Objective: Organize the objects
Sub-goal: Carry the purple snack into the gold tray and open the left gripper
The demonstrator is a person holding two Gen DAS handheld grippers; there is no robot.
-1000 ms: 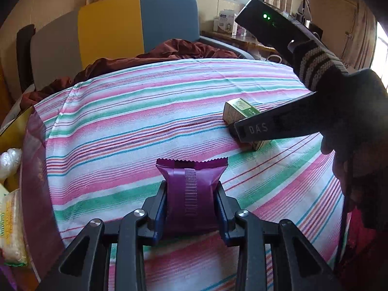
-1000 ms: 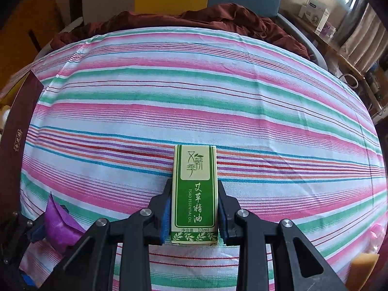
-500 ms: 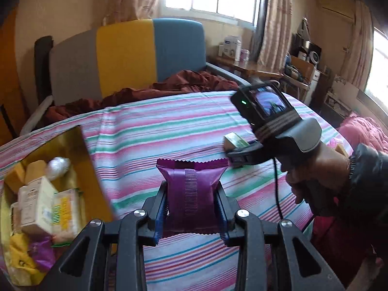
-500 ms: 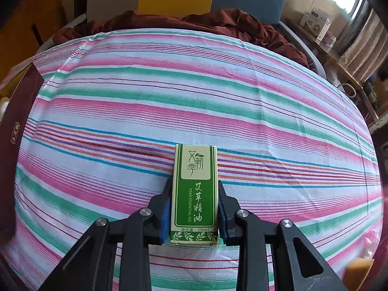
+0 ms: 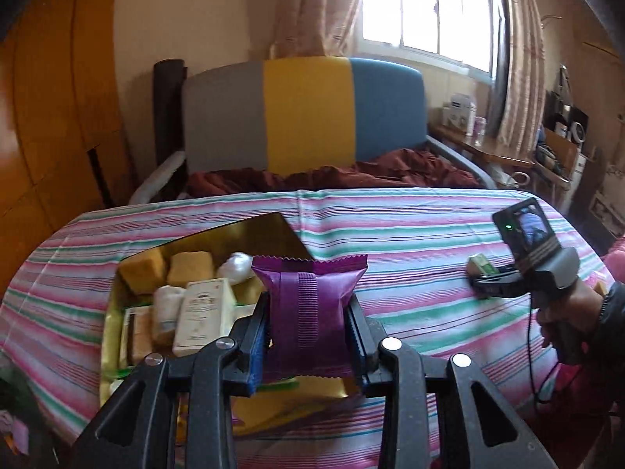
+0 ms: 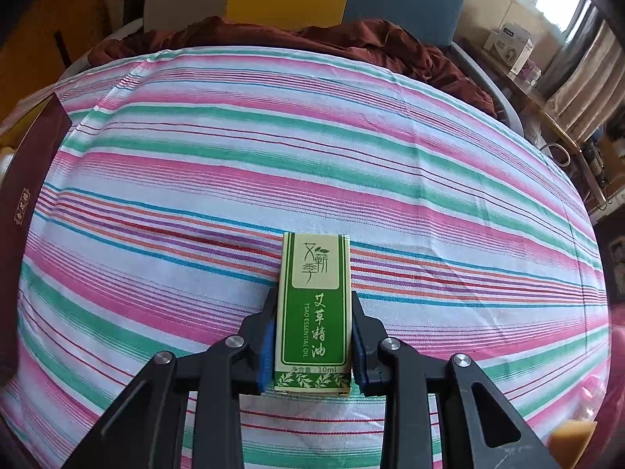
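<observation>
purple foil sachet [image 5: 308, 312] sits pinched between the pads of the left gripper [image 5: 308, 336], held clear of the striped cloth [image 5: 410, 305] and now in front of the open gold-lined box [image 5: 281, 234]; a second ago the same view showed it low over bare stripes with only a sliver of the box at the left edge, so the left hand has swung toward the box and risen; the box's contents, a cream carton [image 5: 203, 316], tan blocks [image 5: 168, 269] and a white wad [image 5: 236, 267], now show behind and to the left of the sachet; that puts the sachet close to being dropped in, i judge, with the release not yet made; the right gripper [image 6: 312, 336] is clamped on the green essential-oil carton [image 6: 312, 308], which looks to be low on the cloth, though i cannot tell whether it touches; compared with the earlier right-wrist frame it looks unmoved, but the purple corner at lower left is gone; the maroon lid [image 6: 27, 164] lies at the far left of that view; the carton looks next in line for the box.
</observation>
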